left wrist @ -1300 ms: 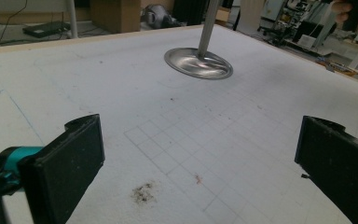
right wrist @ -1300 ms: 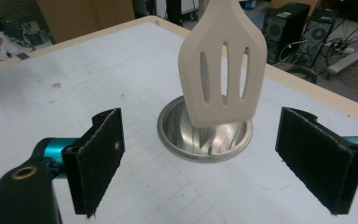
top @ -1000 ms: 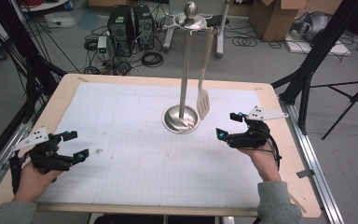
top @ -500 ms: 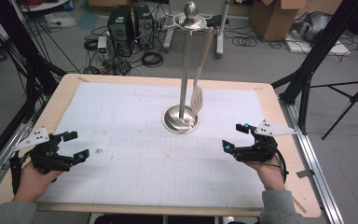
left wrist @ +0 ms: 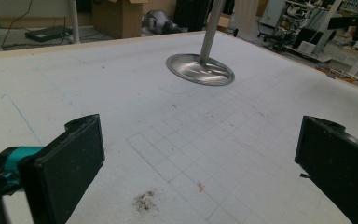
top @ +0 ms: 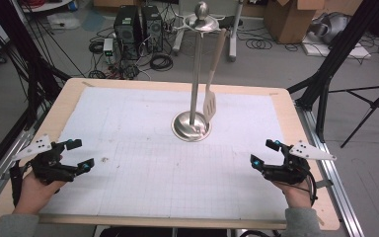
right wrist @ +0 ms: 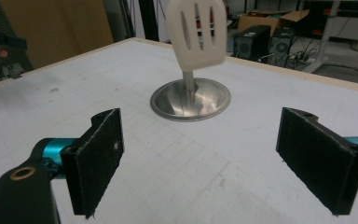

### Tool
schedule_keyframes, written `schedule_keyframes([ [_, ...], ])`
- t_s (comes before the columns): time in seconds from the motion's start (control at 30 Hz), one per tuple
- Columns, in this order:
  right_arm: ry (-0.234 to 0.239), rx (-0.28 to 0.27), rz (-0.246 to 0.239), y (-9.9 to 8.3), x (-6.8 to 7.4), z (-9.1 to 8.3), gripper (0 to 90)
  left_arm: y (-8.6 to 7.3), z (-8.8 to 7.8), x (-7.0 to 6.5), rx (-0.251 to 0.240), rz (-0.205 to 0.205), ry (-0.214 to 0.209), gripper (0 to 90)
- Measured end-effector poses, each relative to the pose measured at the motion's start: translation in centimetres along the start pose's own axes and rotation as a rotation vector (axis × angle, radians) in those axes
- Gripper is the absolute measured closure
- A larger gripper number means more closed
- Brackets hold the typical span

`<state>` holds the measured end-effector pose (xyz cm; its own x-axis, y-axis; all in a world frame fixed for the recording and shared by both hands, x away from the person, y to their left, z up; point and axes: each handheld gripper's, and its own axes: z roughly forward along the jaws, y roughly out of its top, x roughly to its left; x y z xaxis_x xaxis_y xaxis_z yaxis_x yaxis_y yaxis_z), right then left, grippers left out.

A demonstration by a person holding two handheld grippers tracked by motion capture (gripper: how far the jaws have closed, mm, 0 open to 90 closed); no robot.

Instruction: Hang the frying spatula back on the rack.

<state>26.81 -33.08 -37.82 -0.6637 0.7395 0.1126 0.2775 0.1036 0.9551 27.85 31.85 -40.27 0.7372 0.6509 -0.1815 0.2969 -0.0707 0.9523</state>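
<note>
Hanging on its stand (top: 191, 126), spatula (top: 210, 103) well ahead of both grippers' released, empty jaws.

Cream slotted spatula (top: 210, 101) hangs blade-down from steel utensil stand (top: 195, 74), blade just above the stand's round base.

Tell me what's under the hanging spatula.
Under the spatula lies the stand's round metal base on the white mat. The blade hangs above its rim, apart from it. The mat beneath the base is covered.
</note>
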Motion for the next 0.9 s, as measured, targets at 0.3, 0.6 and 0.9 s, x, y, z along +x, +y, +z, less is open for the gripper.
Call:
schedule_keyframes([
  [0.3,-0.024,-0.025,0.022,-1.4,-0.8,-1.7,14.4,-0.1,0.0,0.0,0.005,-0.003,0.002,1.8],
  [0.6,-0.003,-0.031,0.022,-2.3,-1.1,-2.6,14.4,-0.2,0.0,0.0,0.016,0.000,0.002,1.8],
  [0.9,-0.033,-0.048,0.056,-3.3,-2.1,-3.8,14.4,-0.3,0.0,-0.1,0.028,0.008,0.005,1.8],
])
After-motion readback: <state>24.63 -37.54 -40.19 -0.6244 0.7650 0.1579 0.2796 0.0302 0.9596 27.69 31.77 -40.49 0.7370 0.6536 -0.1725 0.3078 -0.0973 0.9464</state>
